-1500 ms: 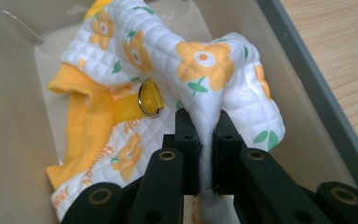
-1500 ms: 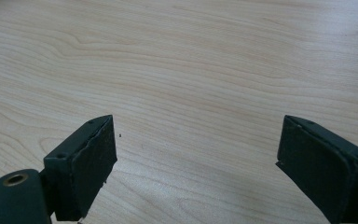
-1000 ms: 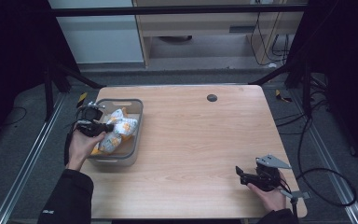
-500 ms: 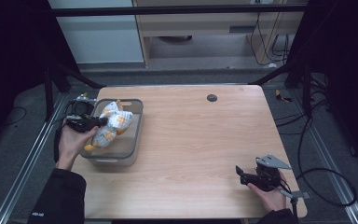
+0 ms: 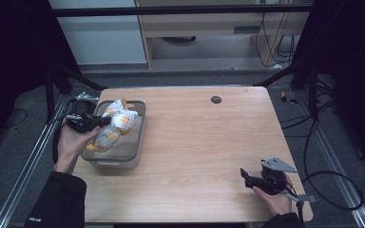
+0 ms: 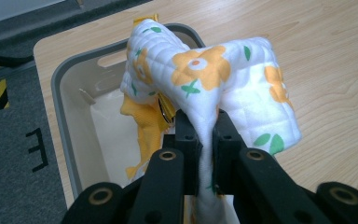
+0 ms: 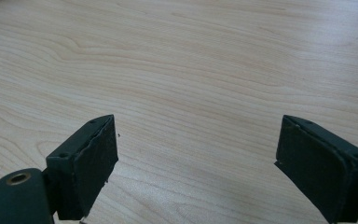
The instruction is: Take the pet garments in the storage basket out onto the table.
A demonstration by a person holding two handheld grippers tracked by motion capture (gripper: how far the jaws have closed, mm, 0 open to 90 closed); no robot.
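Lifting out is the step in hand: left hand-held gripper (image 6: 204,140) clamped on white quilted cloth with orange flowers (image 6: 214,79), raised above grey plastic bin (image 5: 138,142). Right hand-held gripper (image 7: 196,163), jaws apart, rests well clear of the bin. Next: carry the cloth onto the wooden worktop (image 5: 209,142).

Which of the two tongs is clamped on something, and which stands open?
The left tongs are shut on the flowered cloth above the grey bin. The right tongs stand wide open over bare table.
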